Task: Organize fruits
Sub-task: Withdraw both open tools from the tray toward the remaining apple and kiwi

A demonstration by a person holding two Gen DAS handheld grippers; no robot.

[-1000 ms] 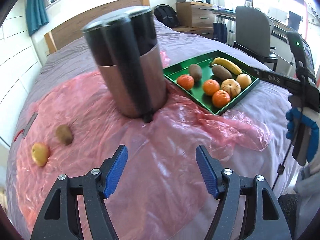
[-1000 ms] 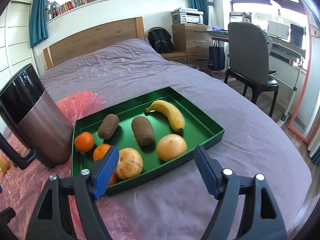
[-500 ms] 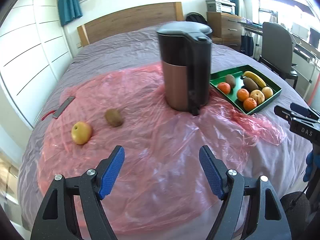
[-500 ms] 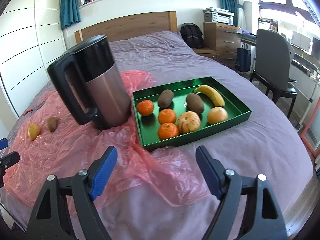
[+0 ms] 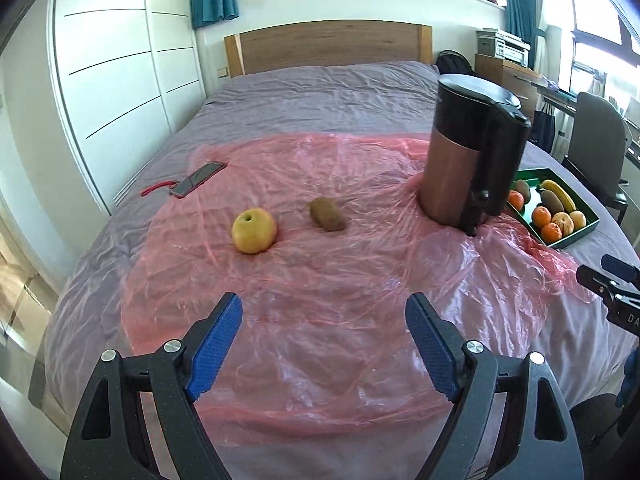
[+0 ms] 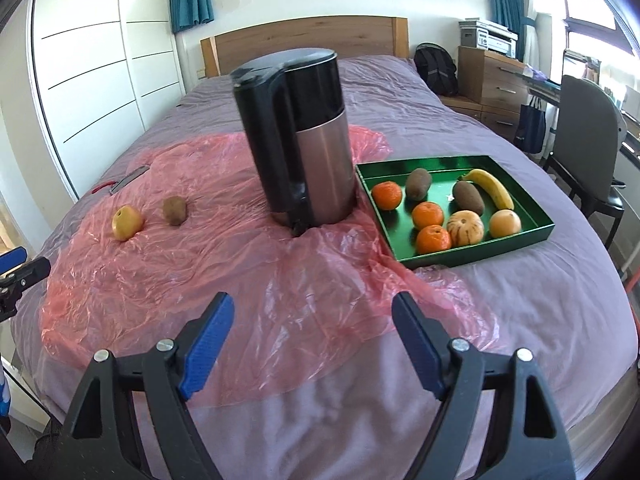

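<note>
We hold both claws over the near edge of the bed point(image 5: 320, 92), and neither carries anything. Our left gripper point(image 5: 324, 344) has just been spreading its jaws, which now stand released with only the pink plastic sheet point(image 5: 320, 280) showing between the blue pads. Our right gripper point(image 6: 308, 340) has also just been widening and hangs unclenched, nothing between its fingers. On the sheet, toward the left, a yellow apple point(image 5: 254, 230) lies just beside a brown kiwi point(image 5: 328, 219), the two apart from each other and well apart from the rest of the fruit. Right of them a black and copper kettle point(image 6: 304, 140) stands upright on the plastic, handle turned toward us. Just right of the kettle sits the green tray point(image 6: 532, 236), its near left corner lying over the sheet's edge. Inside it we see three mandarins point(image 6: 428, 215), two more brown kiwis point(image 6: 468, 197), a banana point(image 6: 492, 188) along the far right side, a striped pale fruit point(image 6: 465, 228) and a round yellow-orange fruit point(image 6: 505, 223). A phone point(image 5: 198, 178) with a red strap lies at the sheet's far left edge.
</note>
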